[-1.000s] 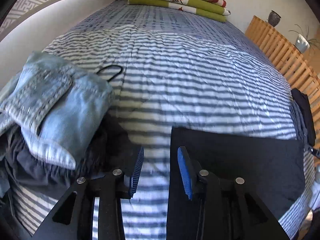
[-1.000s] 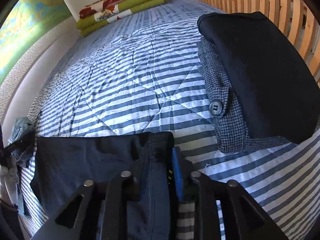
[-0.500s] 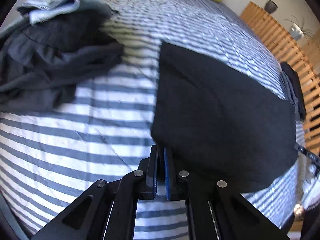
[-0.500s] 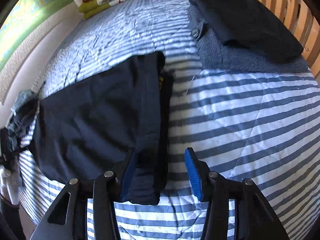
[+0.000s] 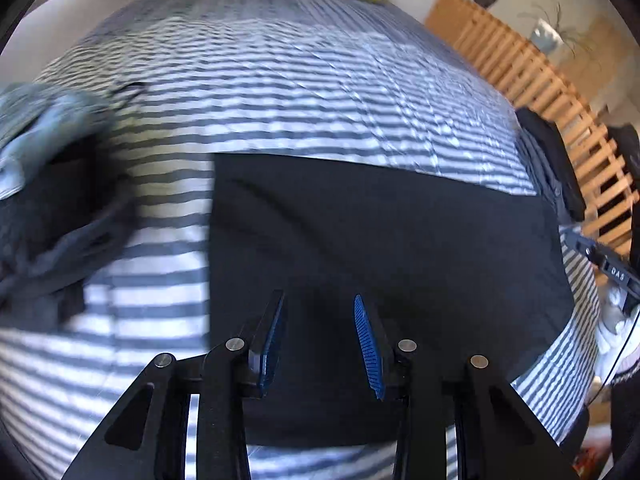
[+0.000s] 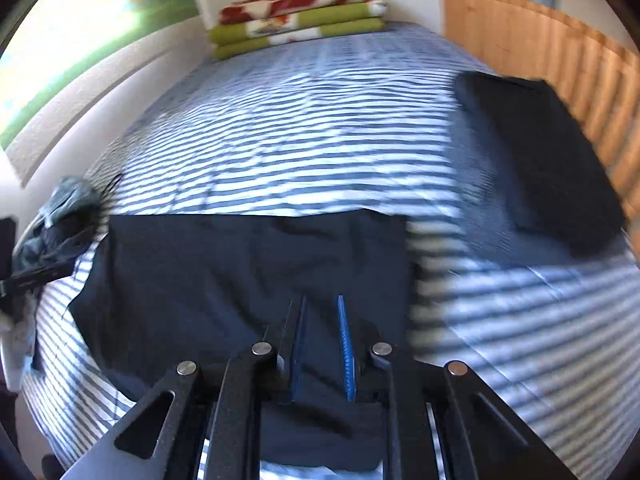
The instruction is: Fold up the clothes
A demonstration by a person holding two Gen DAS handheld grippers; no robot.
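Observation:
A dark navy garment (image 5: 380, 240) lies flat as a folded rectangle on the blue-and-white striped bed cover (image 5: 300, 92). My left gripper (image 5: 319, 296) hovers over the garment's near left part. Its jaws are opening and nothing is pinched between the blue pads (image 5: 366, 340). In the right wrist view the same garment (image 6: 240, 272) spreads to the left. My right gripper (image 6: 321, 299) is above its near right part, jaws closing to a narrow gap. Only the cloth lying below shows in that gap.
A heap of unfolded clothes with pale denim (image 5: 44, 152) sits at the bed's left edge by the wall. A folded dark stack (image 6: 536, 152) rests at the right beside the wooden slatted bed end (image 5: 540, 76). Folded green and red blankets (image 6: 300, 20) lie at the far end.
The left gripper, shut at the garment's near left corner half a second ago, has opened and moved right over the cloth. The right gripper slid left over the garment and its jaws narrowed.

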